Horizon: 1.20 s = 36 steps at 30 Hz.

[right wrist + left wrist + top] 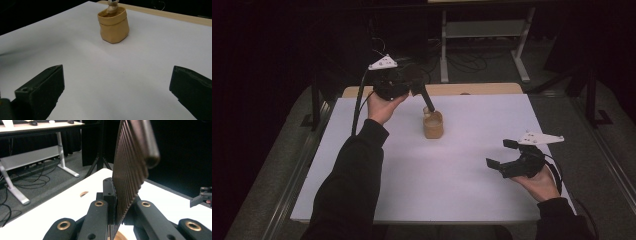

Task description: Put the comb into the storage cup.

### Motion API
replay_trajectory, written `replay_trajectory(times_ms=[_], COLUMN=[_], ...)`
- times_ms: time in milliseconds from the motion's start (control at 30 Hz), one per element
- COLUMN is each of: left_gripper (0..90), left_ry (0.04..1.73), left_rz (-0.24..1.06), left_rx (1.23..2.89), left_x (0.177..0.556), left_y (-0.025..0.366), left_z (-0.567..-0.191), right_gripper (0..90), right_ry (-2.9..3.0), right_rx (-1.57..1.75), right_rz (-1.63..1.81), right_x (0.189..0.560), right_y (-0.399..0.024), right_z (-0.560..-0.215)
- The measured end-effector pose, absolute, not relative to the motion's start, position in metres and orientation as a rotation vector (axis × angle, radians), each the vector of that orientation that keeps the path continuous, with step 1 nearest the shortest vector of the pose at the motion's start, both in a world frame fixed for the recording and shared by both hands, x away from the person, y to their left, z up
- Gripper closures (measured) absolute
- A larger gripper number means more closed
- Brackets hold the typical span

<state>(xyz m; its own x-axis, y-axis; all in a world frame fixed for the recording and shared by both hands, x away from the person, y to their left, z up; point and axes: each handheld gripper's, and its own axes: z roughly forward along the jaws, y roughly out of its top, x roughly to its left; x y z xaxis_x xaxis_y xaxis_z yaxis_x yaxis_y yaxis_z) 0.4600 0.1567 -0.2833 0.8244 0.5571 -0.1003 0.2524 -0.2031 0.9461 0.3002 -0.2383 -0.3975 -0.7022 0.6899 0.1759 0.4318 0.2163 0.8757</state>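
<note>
Above the tan pouch, the left gripper's ribbed tool looks comb-like, blurred.

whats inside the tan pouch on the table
The handle end of the dark comb held by the left gripper dips into the tan pouch. A pale tip shows at the rim; the pouch wall hides everything deeper.

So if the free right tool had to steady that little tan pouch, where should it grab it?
Probably across the tan pouch's lower body, coming in low from the near side, which faces the open right tool. The pouch stands upright, its rolled rim is soft, and the left tool's dark handle occupies the mouth.
</note>
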Motion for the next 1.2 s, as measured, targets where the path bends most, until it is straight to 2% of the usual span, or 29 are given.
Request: replay_trajectory(times_ms=[1200], left_gripper=[84.7], left_ry=[0.689], left_rz=[0.246], left_rx=[1.822], left_x=[0.468], left_y=[0.149], left_z=[-0.337], right_gripper=[0.0], right_ry=[2.206], right_rx=[1.104], right_rz=[1.453], right_x=[0.284], right_y=[-0.261], right_z=[-0.410])
